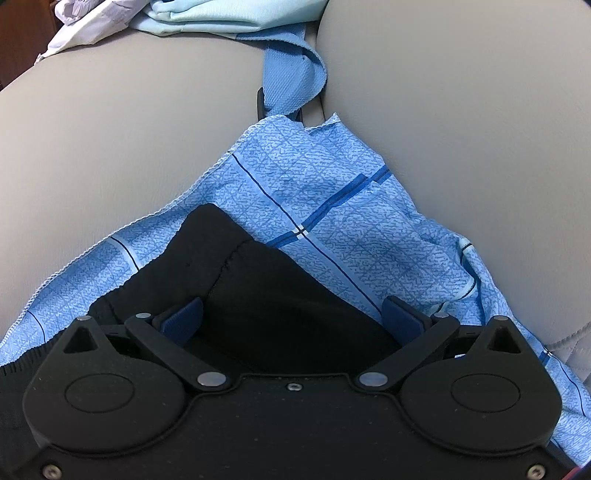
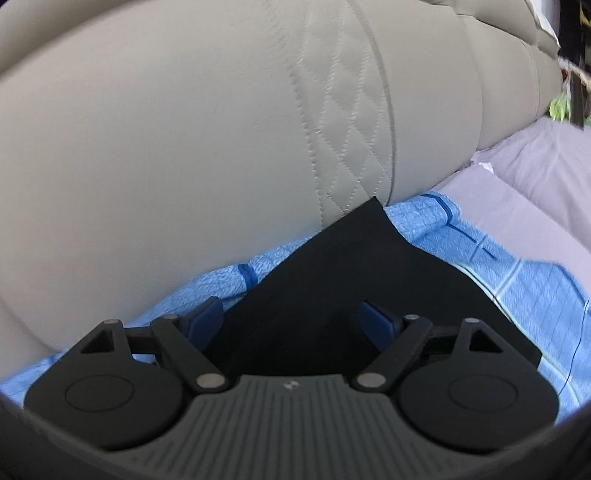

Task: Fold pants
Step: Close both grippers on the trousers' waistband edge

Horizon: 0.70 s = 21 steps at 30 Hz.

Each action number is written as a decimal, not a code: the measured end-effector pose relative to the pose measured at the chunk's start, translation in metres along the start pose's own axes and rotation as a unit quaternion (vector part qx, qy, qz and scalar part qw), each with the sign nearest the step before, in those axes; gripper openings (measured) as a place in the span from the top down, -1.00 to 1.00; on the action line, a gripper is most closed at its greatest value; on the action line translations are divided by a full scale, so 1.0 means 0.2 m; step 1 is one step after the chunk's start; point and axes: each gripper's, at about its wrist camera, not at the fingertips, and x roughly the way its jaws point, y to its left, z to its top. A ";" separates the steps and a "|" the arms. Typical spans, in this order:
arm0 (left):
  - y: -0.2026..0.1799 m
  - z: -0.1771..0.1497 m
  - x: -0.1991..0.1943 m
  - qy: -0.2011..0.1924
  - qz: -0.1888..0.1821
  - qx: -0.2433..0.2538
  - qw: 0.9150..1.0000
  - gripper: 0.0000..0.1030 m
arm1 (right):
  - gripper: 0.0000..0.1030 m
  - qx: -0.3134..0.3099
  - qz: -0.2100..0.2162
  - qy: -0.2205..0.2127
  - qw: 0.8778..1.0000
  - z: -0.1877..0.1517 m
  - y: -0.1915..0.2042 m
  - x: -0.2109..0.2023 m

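Black pants (image 1: 258, 280) lie on a blue checked cloth (image 1: 332, 192) spread over a beige sofa. In the left wrist view the waistband end with its seam lies between the spread fingers of my left gripper (image 1: 291, 314), which is open just above it. In the right wrist view a flat corner of the pants (image 2: 332, 266) points toward the sofa back, and my right gripper (image 2: 291, 319) is open over it, fingers apart on either side. Neither gripper holds the fabric.
The beige sofa backrest (image 2: 184, 129) rises close behind the pants. A blue towel (image 1: 291, 77) is tucked in the gap between cushions. Pale blue and white laundry (image 1: 184, 14) lies at the far end. A grey sheet (image 2: 535, 184) lies to the right.
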 end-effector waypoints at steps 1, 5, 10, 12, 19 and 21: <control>0.00 0.00 0.01 0.000 0.000 0.000 1.000 -1.00 | -0.74 0.004 -0.005 0.014 1.000 0.02 0.02 0.04; 0.00 0.02 0.00 0.006 -0.002 -0.001 1.000 -1.00 | -0.44 0.015 -0.028 0.047 0.998 0.04 0.08 0.18; 0.01 0.05 0.02 0.015 -0.007 -0.002 1.000 -1.00 | 0.71 0.027 -0.043 0.025 0.998 0.01 0.01 0.13; 0.01 0.05 0.02 0.017 -0.007 -0.001 1.000 -1.00 | 0.82 0.033 -0.022 0.017 0.999 0.01 -0.06 0.08; 0.06 0.08 0.02 0.023 -0.040 -0.021 0.999 -1.00 | 0.91 0.046 0.063 -0.028 0.997 -0.03 -0.28 -0.13; 0.10 0.10 0.02 0.029 -0.059 -0.030 0.997 -1.00 | 0.91 0.060 0.089 -0.048 0.993 -0.05 -0.33 -0.20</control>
